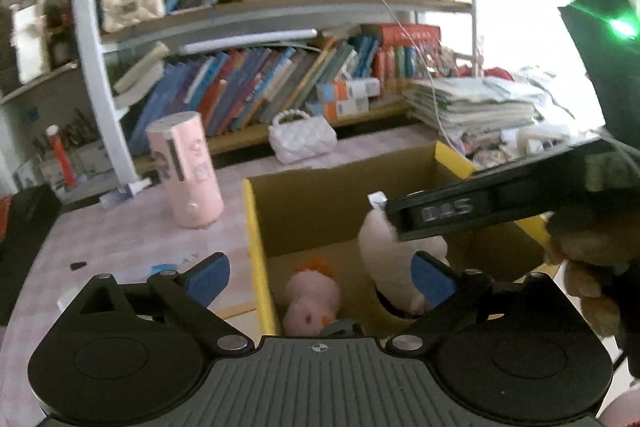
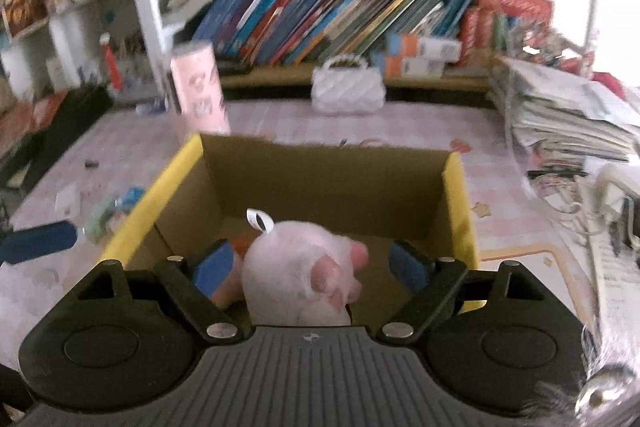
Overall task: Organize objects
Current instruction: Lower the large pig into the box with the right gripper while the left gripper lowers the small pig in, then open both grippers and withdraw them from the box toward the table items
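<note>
An open cardboard box (image 1: pixel 256 251) with yellow flaps stands on the pink checked table. Inside lies a small pink plush with orange hair (image 1: pixel 312 301). Beside it stands a bigger pale pink plush (image 2: pixel 296 279) with a white tag loop. My right gripper (image 2: pixel 310 265) is open around that bigger plush, and its blue pads (image 2: pixel 408 265) stand clear of it. In the left wrist view one of its black fingers (image 1: pixel 440 213) crosses over the pale plush (image 1: pixel 380 251). My left gripper (image 1: pixel 320 279) is open over the box's left wall, with nothing between its pads.
A pink cylinder tin (image 1: pixel 188 171) and a white quilted handbag (image 1: pixel 300 139) stand behind the box. A stack of papers (image 1: pixel 476 103) lies at the right, with full bookshelves (image 1: pixel 280 83) behind. A brown plush (image 1: pixel 588 267) shows at the right edge.
</note>
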Demonstrator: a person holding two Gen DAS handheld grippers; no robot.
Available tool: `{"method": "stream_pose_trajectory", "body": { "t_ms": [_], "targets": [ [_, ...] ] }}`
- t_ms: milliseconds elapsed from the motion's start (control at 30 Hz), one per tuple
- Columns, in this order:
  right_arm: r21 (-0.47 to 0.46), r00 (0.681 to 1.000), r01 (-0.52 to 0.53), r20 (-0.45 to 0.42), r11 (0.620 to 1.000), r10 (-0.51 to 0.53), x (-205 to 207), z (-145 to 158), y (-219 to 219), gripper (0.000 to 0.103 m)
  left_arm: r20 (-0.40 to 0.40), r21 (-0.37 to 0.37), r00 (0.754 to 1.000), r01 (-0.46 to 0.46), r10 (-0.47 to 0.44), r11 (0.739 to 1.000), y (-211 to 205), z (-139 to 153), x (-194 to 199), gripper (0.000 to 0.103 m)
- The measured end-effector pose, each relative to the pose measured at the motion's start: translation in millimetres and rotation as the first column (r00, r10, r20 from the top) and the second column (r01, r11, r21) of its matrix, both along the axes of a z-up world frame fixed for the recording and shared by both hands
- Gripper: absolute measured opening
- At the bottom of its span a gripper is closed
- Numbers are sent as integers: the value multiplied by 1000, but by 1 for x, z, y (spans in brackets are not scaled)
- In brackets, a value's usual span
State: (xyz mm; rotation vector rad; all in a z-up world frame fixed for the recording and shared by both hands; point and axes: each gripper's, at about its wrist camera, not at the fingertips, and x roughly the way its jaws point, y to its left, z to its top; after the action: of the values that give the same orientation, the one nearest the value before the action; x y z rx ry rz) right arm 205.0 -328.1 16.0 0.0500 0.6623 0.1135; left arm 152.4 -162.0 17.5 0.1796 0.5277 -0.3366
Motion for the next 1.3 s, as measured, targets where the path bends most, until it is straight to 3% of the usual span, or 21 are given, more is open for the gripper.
{"method": "stream_pose_trajectory", "body": {
  "t_ms": [233, 367, 500, 667, 933, 1300],
  "targets": [
    [25, 978, 141, 149, 990, -143, -55, 13, -3, 91, 48, -47, 996, -69, 71, 997, 27, 4, -20, 100],
    [45, 955, 232, 178, 972, -237, -84, 11, -1, 92, 52, -71, 996, -72, 76, 995, 43, 5, -33, 100],
    [50, 940, 309, 135, 950, -313, -107, 2, 8, 92, 16, -83, 997, -69, 70, 994, 60, 0, -43, 100],
    [45, 936, 351, 8, 935, -352, -129, -15, 31, 91, -61, -92, 996, -64, 58, 994, 81, -11, -59, 100],
    [-8, 958, 279, -64, 960, -279, -162, -32, 89, 90, -114, -39, 991, -74, 69, 997, 113, -26, -82, 100],
    [-14, 962, 234, -139, 972, -234, -180, -48, 135, 89, -181, -5, 973, -149, 146, 989, 158, -38, -104, 100]
  ]
}}
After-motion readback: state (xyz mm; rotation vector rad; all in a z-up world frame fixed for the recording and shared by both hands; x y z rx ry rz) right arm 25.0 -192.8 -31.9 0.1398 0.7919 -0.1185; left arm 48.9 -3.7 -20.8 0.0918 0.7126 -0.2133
